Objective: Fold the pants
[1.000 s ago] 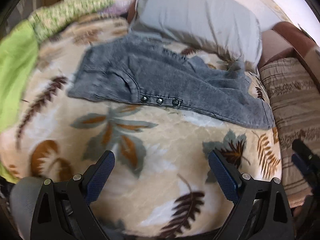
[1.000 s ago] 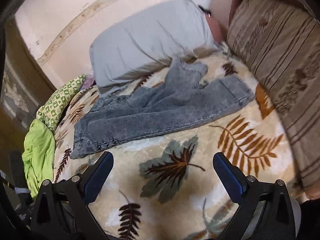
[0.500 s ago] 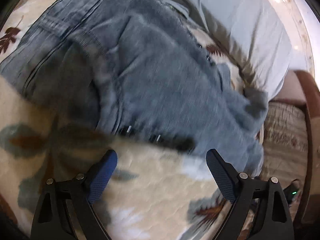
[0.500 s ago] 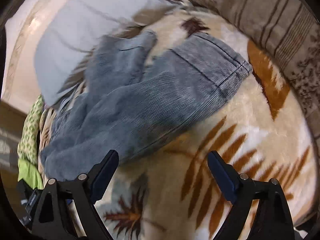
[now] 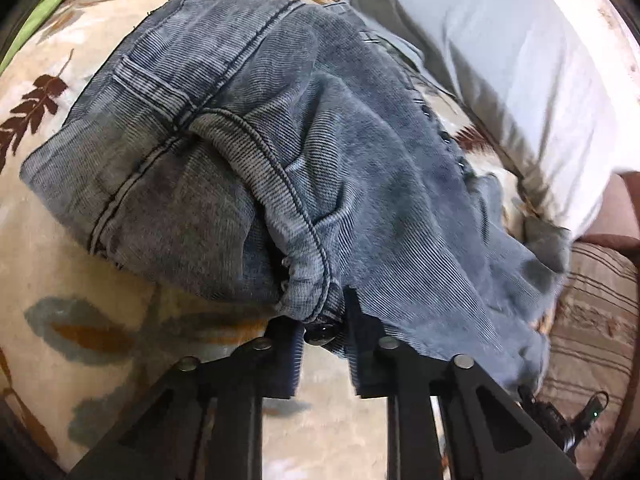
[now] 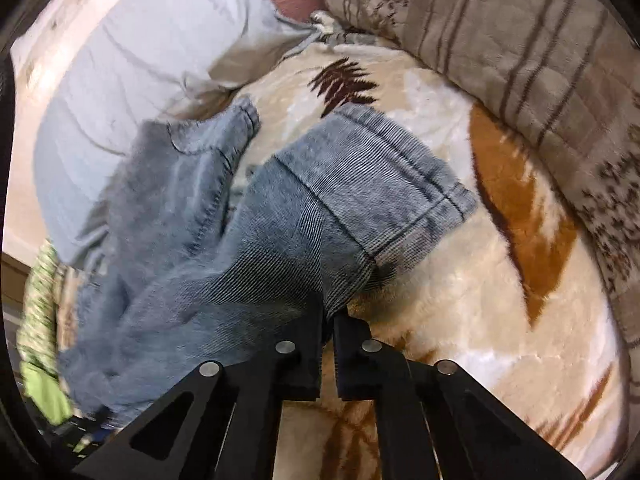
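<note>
Both grippers, left gripper (image 5: 324, 340) and right gripper (image 6: 328, 320), have just been closed on the soft, heavy pants (image 5: 248, 152), pinched at near waistband and hem.

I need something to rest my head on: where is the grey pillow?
The grey pillow lies at the head of the leaf-patterned blanket, just behind the jeans: upper right in the left wrist view, upper left in the right.
</note>
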Demonstrator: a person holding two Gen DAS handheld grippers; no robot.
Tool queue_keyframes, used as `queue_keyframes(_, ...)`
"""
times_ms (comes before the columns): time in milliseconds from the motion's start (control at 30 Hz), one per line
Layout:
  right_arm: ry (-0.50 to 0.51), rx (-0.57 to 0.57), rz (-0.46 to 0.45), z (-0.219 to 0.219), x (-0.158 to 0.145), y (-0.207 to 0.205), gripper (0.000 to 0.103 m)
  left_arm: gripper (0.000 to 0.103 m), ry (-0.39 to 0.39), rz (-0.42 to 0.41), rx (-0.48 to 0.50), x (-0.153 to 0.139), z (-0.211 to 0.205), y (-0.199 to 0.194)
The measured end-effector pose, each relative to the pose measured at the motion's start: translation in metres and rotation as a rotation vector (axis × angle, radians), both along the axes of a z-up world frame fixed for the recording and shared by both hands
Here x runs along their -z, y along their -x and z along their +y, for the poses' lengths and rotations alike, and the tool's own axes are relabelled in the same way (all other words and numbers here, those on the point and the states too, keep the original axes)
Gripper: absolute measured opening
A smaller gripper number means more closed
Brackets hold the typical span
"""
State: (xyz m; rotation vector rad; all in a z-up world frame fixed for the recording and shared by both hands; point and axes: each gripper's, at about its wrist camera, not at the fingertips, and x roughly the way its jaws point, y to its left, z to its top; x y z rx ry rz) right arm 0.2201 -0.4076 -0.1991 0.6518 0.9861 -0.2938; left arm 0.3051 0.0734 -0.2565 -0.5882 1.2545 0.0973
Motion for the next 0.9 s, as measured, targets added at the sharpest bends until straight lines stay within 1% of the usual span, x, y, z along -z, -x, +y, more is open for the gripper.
queue_keyframes(67, 0.005, -0.018, -0.019, 0.005, -0.017, 0.009, 0.002, 0.013, -0.011, -0.022, 0.025, -0.011, -0.005, 0.012)
queue_keyframes(133, 0.047, -0.040, -0.034, 0.015, -0.040, 0.026, 0.002, 0.013, 0.001, -0.032, 0.037, -0.025, -0.007, 0.032)
queue_keyframes(200, 0.058, -0.065, -0.034, 0.025, -0.058, 0.049, 0.002, 0.013, 0.004, -0.034, 0.053, -0.042, -0.009, 0.056)
queue_keyframes(233, 0.066, -0.071, -0.022, 0.029, -0.062, 0.058, 0.002, 0.013, 0.006, -0.033, 0.061, -0.051, -0.007, 0.062)
queue_keyframes(267, 0.059, -0.074, -0.003, 0.031, -0.063, 0.070, 0.002, 0.013, 0.002, -0.026, 0.062, -0.051, -0.007, 0.074)
queue_keyframes(333, 0.049, -0.077, 0.043, 0.034, -0.054, 0.083, 0.002, 0.013, -0.027, 0.019, 0.074, -0.044, -0.012, 0.088)
queue_keyframes(367, 0.066, -0.079, 0.083, 0.037, -0.043, 0.086, 0.002, 0.014, -0.057, 0.044, 0.081, -0.031, -0.020, 0.096)
queue_keyframes(400, 0.079, -0.085, 0.143, 0.041, -0.025, 0.088, 0.002, 0.014, -0.090, 0.070, 0.088, -0.018, -0.025, 0.099)
queue_keyframes(433, 0.072, -0.090, 0.178, 0.043, -0.014, 0.087, 0.003, 0.014, -0.087, 0.086, 0.091, -0.011, -0.023, 0.094)
queue_keyframes(467, 0.062, -0.086, 0.204, 0.043, -0.004, 0.087, 0.003, 0.015, -0.065, 0.061, 0.075, -0.010, -0.023, 0.096)
queue_keyframes(500, 0.070, -0.078, 0.191, 0.043, -0.003, 0.089, 0.003, 0.017, -0.058, 0.030, 0.072, -0.013, -0.027, 0.100)
queue_keyframes(600, 0.105, -0.073, 0.162, 0.042, -0.018, 0.088, 0.016, 0.028, -0.066, -0.007, 0.085, -0.021, -0.035, 0.103)
queue_keyframes(633, 0.111, -0.069, 0.159, 0.041, -0.022, 0.089, 0.032, 0.035, -0.078, -0.008, 0.090, -0.022, -0.039, 0.104)
queue_keyframes(667, 0.097, -0.069, 0.148, 0.040, -0.025, 0.090, 0.052, 0.038, -0.091, -0.005, 0.098, -0.019, -0.040, 0.105)
queue_keyframes(700, 0.076, -0.068, 0.134, 0.038, -0.030, 0.093, 0.061, 0.039, -0.092, -0.011, 0.109, -0.024, -0.034, 0.109)
queue_keyframes(733, 0.074, -0.058, 0.122, 0.037, -0.036, 0.098, 0.067, 0.041, -0.091, -0.020, 0.131, -0.029, -0.042, 0.116)
queue_keyframes(767, 0.088, -0.038, 0.098, 0.037, -0.047, 0.106, 0.067, 0.043, -0.079, -0.033, 0.145, -0.037, -0.017, 0.115)
queue_keyframes(800, 0.105, -0.027, 0.068, 0.041, -0.058, 0.115, 0.067, 0.045, -0.071, -0.050, 0.156, -0.046, -0.010, 0.120)
queue_keyframes(833, 0.110, -0.028, 0.031, 0.049, -0.063, 0.124, 0.071, 0.049, -0.062, -0.075, 0.164, -0.049, -0.001, 0.126)
queue_keyframes(867, 0.108, -0.045, -0.026, 0.054, -0.075, 0.130, 0.079, 0.055, -0.051, -0.099, 0.160, -0.059, 0.006, 0.129)
queue_keyframes(900, 0.114, -0.063, -0.064, 0.059, -0.085, 0.136, 0.082, 0.058, -0.039, -0.117, 0.145, -0.067, 0.019, 0.132)
